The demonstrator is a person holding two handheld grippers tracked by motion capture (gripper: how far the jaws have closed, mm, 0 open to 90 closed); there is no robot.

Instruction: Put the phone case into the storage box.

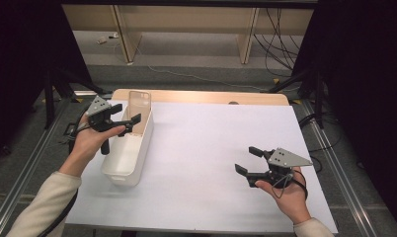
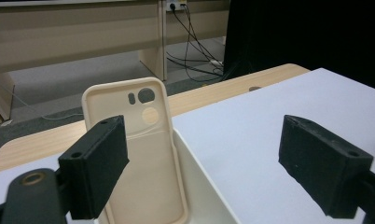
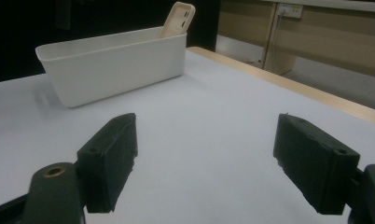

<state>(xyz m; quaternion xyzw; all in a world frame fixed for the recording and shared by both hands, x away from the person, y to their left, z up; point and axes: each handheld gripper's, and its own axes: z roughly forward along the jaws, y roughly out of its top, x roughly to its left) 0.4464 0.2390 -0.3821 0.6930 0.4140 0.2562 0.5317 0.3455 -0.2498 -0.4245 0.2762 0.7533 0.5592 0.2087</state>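
Phone case (image 2: pixel 139 154), beige and thin, stood on end against the far wall of the white bin (image 1: pixel 137 158); I judged it light, flexible and a little slick. My left gripper (image 1: pixel 121 122) hung spread over the bin, gripping nothing, and I judged the case's upper edge, clear of the rim, the best hold. My right gripper (image 1: pixel 250 160) rested spread wide and empty, well apart.

White table sheet (image 1: pixel 211 163), floor cables (image 1: pixel 275 44)
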